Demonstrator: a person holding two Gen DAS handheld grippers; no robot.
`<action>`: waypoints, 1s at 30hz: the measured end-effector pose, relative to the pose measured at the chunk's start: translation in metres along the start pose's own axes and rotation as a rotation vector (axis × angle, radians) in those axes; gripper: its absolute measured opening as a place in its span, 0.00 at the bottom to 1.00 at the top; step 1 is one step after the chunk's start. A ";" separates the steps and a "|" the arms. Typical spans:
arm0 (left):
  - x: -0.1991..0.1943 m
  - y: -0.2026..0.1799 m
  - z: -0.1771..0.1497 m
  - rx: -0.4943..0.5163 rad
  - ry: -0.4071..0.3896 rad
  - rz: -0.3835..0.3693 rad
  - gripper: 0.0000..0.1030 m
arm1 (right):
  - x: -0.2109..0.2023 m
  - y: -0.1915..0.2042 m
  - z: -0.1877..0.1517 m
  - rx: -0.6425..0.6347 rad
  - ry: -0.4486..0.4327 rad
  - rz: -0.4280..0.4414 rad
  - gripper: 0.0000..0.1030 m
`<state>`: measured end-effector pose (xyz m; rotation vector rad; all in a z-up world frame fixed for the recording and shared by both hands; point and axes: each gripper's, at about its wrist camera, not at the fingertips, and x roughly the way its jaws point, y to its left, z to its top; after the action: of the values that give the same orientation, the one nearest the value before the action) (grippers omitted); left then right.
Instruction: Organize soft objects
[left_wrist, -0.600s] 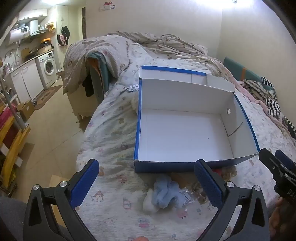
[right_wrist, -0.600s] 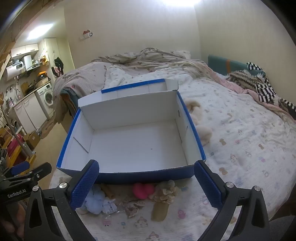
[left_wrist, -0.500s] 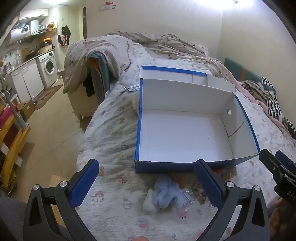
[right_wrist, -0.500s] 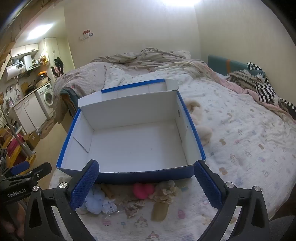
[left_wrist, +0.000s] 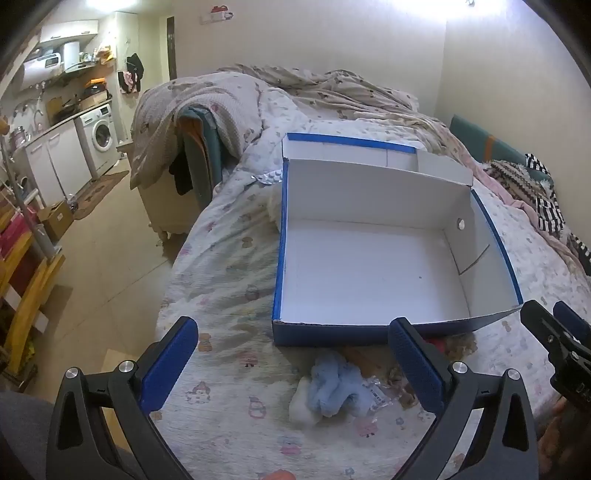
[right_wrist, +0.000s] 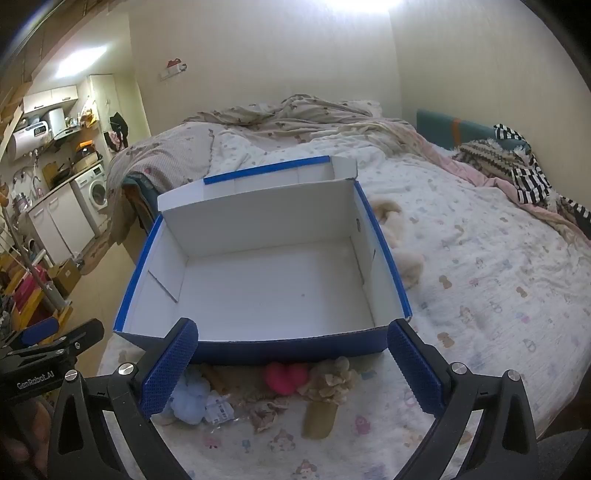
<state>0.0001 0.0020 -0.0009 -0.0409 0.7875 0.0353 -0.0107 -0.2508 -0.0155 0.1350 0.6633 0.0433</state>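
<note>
An empty blue box with a white inside (left_wrist: 369, 266) (right_wrist: 273, 280) lies on the bed. In front of its near wall sit small soft things: a light blue fluffy piece (left_wrist: 332, 387) (right_wrist: 190, 400), a red heart plush (right_wrist: 286, 376), a beige plush (right_wrist: 332, 380) and a small clear packet (right_wrist: 219, 408). A cream plush (right_wrist: 402, 254) lies right of the box. My left gripper (left_wrist: 291, 354) is open above the blue piece, nothing between its fingers. My right gripper (right_wrist: 291, 354) is open over the heart plush, holding nothing.
The bed carries a patterned white sheet (right_wrist: 498, 280) with rumpled quilts (left_wrist: 314, 88) at the far end and striped clothes (right_wrist: 524, 177) at the right. The bed edge drops to the floor (left_wrist: 96, 258) on the left, with a washing machine (left_wrist: 101, 134) beyond.
</note>
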 end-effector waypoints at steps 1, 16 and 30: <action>0.000 0.000 0.000 0.002 -0.002 0.002 1.00 | 0.000 0.000 0.000 0.001 -0.001 0.000 1.00; -0.002 0.000 0.000 -0.002 -0.002 0.012 1.00 | 0.002 0.000 -0.002 0.002 0.006 0.000 1.00; -0.001 0.003 0.001 -0.011 0.003 0.008 1.00 | 0.003 -0.001 -0.002 -0.002 0.009 -0.003 1.00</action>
<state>-0.0002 0.0047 0.0007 -0.0482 0.7905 0.0473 -0.0101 -0.2510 -0.0189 0.1318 0.6729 0.0417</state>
